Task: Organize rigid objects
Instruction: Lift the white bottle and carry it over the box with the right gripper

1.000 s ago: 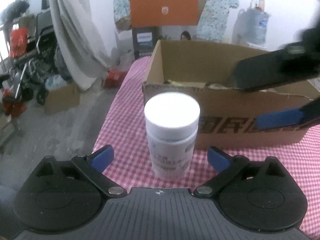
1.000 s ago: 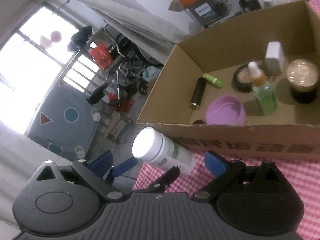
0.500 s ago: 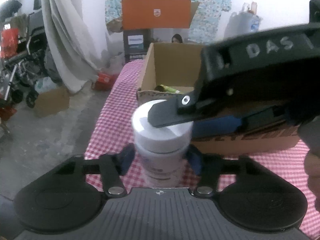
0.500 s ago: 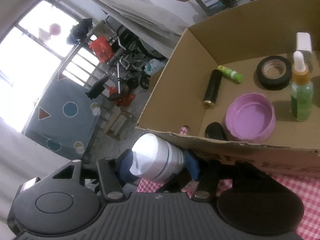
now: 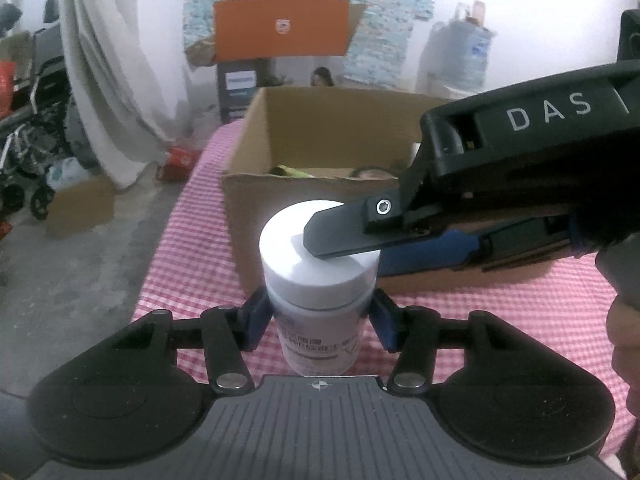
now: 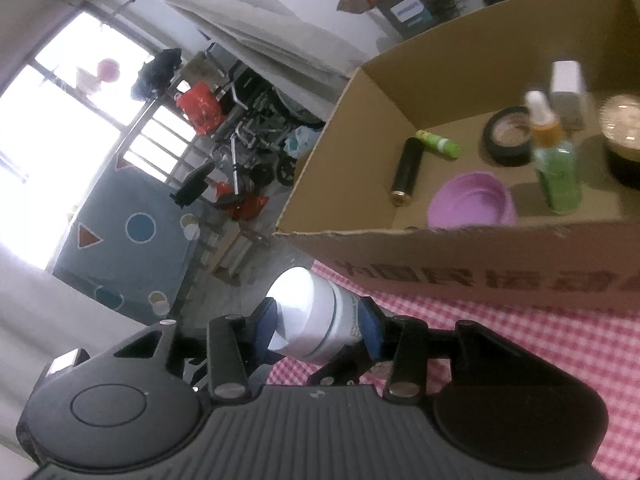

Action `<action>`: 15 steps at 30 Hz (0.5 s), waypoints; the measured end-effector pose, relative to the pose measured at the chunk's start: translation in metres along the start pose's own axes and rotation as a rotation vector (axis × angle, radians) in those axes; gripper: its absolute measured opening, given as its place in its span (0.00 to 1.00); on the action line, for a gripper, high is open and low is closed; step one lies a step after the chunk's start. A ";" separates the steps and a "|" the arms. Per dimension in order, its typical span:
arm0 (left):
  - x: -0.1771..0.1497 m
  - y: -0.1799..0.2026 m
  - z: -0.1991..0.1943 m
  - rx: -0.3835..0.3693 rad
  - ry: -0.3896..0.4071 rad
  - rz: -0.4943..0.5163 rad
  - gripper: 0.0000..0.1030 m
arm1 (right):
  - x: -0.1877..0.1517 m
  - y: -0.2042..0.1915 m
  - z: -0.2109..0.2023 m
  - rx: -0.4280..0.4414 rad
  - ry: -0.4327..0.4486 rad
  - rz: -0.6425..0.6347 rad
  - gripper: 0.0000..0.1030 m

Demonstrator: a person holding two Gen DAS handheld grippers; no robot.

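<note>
My left jaws [image 5: 318,322] clamp the white bottle [image 5: 318,288] low on its labelled body, a blue pad [image 5: 256,322] pressed to each side, and it stands upright on the checked counter [image 5: 192,248] near that counter's left edge, just in front of the near wall of the cardboard box [image 5: 256,200]. My right jaws [image 6: 320,328] have just been closing and now pinch the same bottle [image 6: 308,316] higher up, around its white cap, with their blue pads against the cap's sides; from the left wrist view one black finger [image 5: 344,234] of the right jaws lies across the top of the cap and a second blue-padded finger runs behind it toward the box. Both grips are narrow, set to the bottle's width. A bit of a hand [image 5: 624,344] shows at the far right edge of the left wrist view. Inside the open box [image 6: 400,120] lie a black tube [image 6: 408,170], a green stick [image 6: 438,144], a roll of black tape [image 6: 510,140], a purple lid [image 6: 472,202], a green dropper bottle [image 6: 558,168], a dark jar [image 6: 624,140] and a small white block [image 6: 566,76], all well apart from the bottle I hold. Beyond the counter's left edge is bare floor [image 5: 80,272] with a wheelchair [image 6: 248,140] farther off by the window.
</note>
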State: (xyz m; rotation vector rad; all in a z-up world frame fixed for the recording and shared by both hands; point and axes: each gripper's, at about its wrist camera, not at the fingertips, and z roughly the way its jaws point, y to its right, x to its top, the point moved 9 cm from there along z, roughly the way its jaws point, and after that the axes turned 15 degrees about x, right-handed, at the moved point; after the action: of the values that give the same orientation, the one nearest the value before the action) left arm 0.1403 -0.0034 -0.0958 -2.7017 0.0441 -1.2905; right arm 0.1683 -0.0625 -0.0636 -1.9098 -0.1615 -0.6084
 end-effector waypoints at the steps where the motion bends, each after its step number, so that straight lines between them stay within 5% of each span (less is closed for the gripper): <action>1: -0.001 0.005 -0.003 -0.012 -0.001 0.013 0.51 | -0.002 0.001 -0.005 -0.004 0.006 0.004 0.46; 15: -0.008 0.090 -0.034 -0.193 0.052 0.181 0.51 | -0.021 0.016 -0.097 -0.110 0.128 0.017 0.49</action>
State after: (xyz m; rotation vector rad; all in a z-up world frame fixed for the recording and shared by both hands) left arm 0.1126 -0.0954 -0.0938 -2.7414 0.4306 -1.3645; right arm 0.1236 -0.1527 -0.0578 -1.9686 -0.0300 -0.7381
